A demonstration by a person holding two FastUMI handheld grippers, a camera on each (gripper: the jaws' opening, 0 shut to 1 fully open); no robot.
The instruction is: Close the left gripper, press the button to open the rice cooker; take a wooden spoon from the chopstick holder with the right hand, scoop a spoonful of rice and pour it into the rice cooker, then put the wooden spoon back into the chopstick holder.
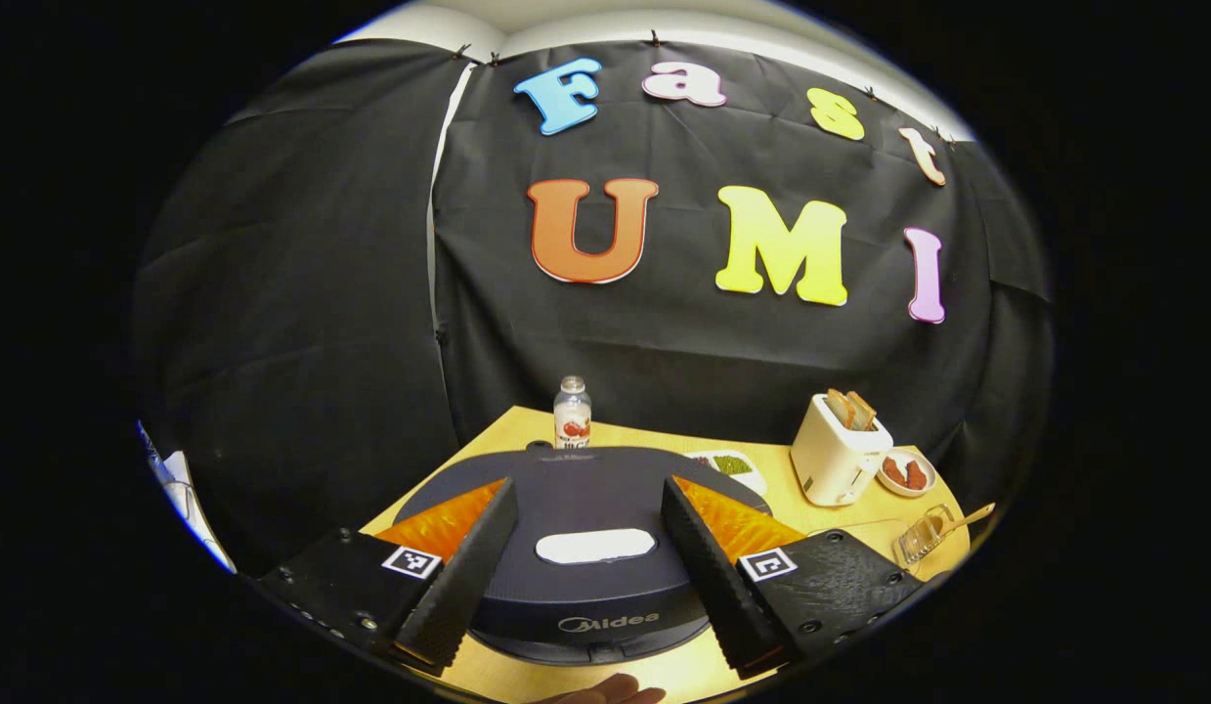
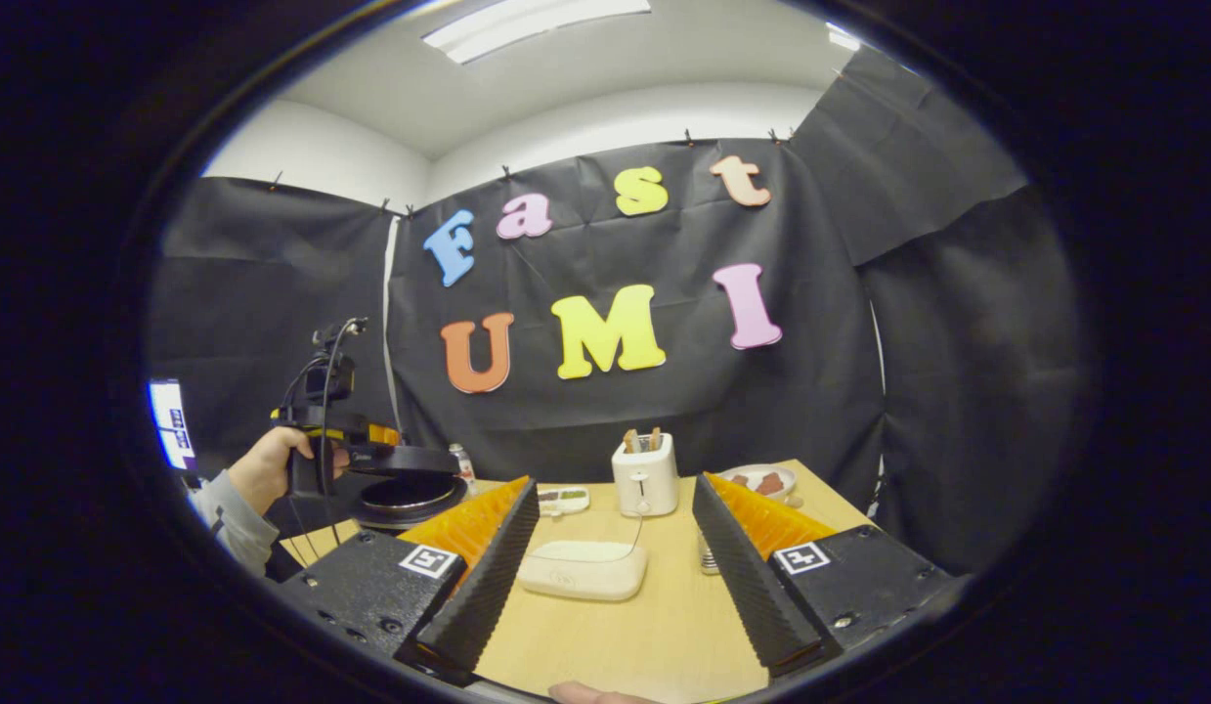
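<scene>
Cooker (image 1: 585, 548), lid down, is framed between the spread fingers of the left gripper (image 1: 587, 577), which hovers over it. Toaster (image 1: 838, 452) is seen farther right, then a spoon (image 1: 962, 518). The right gripper (image 2: 613, 577) is held wide open above the table (image 2: 664, 626).
</scene>
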